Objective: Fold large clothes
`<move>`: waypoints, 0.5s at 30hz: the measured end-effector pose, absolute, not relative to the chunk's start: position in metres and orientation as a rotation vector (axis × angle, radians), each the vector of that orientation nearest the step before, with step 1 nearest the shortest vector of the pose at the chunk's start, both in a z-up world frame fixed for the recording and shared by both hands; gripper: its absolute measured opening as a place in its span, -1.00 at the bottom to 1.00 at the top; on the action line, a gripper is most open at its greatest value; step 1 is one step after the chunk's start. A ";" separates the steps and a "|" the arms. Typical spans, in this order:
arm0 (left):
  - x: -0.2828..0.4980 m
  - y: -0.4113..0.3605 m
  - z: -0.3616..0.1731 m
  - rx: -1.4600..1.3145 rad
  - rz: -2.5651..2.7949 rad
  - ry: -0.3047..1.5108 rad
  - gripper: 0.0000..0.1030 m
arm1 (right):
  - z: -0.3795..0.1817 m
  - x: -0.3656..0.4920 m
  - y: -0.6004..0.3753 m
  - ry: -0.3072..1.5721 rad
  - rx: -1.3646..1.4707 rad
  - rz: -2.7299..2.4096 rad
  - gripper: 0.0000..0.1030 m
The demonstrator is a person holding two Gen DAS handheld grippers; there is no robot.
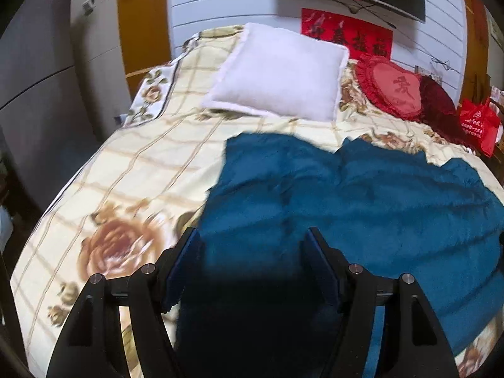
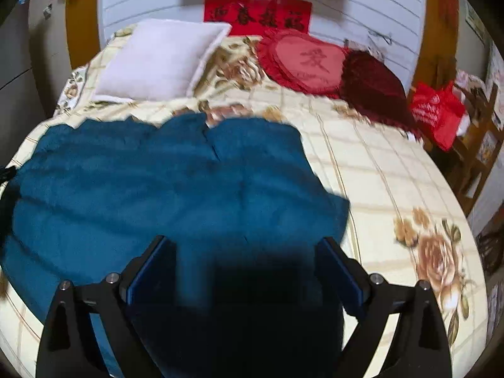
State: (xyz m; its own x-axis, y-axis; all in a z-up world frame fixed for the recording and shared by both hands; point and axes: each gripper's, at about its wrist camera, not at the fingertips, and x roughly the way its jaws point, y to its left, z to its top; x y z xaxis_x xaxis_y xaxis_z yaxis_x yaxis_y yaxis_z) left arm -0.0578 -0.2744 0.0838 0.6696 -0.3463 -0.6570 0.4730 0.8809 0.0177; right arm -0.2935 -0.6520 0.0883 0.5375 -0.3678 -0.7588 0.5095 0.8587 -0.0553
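Blue garment (image 1: pixel 346 195), near edge shadowed, blurred

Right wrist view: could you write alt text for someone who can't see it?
A fuzzy teal garment lies spread on a bed with a cream floral cover, the open right gripper poised over its near edge. Behind it sit a white pillow, a red heart cushion and a red banner.

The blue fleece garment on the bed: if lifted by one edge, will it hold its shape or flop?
The blue fleece garment probably flops: it lies limp and creased on the floral bedspread. Its plush pile suggests some bulk, so an edge should fill the open right tongs without slipping easily.
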 end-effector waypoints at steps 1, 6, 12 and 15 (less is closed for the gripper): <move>-0.058 -0.268 0.079 0.196 -0.458 0.709 0.49 | 0.081 -0.300 -0.655 0.858 0.193 -0.539 0.87; -0.058 -0.253 0.051 0.204 -0.430 0.787 0.49 | 0.049 -0.311 -0.685 0.861 0.431 -0.527 0.95; -0.071 -0.249 0.054 0.198 -0.449 0.788 0.49 | 0.073 -0.332 -0.664 0.845 0.356 -0.539 0.91; -0.078 -0.246 0.054 0.194 -0.463 0.789 0.49 | 0.092 -0.349 -0.649 0.781 0.344 -0.512 0.91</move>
State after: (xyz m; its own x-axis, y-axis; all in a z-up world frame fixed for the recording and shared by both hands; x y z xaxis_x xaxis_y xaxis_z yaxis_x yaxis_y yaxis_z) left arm -0.0782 -0.2463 0.0542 0.6111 -0.3271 -0.7208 0.4692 0.8831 -0.0030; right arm -0.3494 -0.6493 0.0915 0.5990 -0.3081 -0.7391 0.5549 0.8251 0.1058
